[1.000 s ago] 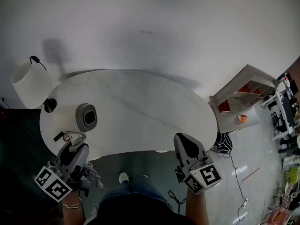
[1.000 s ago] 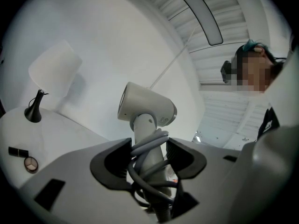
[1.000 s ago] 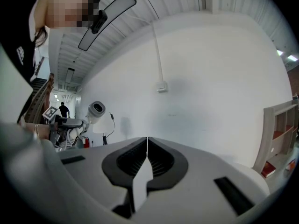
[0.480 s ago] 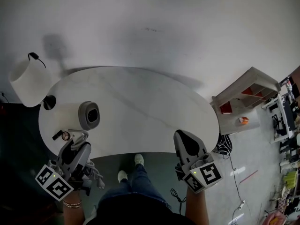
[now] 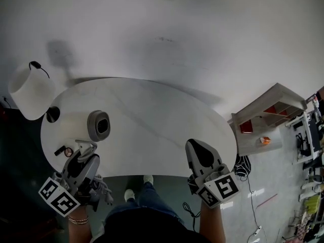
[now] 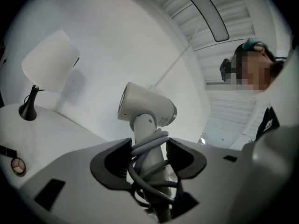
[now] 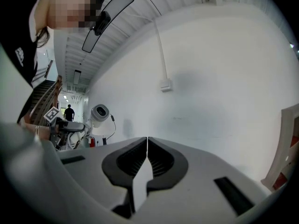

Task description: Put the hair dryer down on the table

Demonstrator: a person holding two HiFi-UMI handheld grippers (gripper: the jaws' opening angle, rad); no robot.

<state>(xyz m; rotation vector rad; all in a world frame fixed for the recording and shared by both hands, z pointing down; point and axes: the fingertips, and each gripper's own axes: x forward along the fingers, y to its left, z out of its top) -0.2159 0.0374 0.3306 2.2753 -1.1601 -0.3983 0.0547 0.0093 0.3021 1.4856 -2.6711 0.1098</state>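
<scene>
In the head view, the left gripper [image 5: 87, 150] holds the hair dryer [image 5: 98, 125] upright over the near left part of the white worktop [image 5: 152, 110], while the right gripper [image 5: 195, 147] hovers at its near right edge. The left gripper view shows the jaws clamped on the dryer's handle, which is wound with a grey cord [image 6: 149, 146]; I judge the dryer not yet set down, with lowering and release left to do. In the right gripper view the jaws meet with nothing between them.
</scene>
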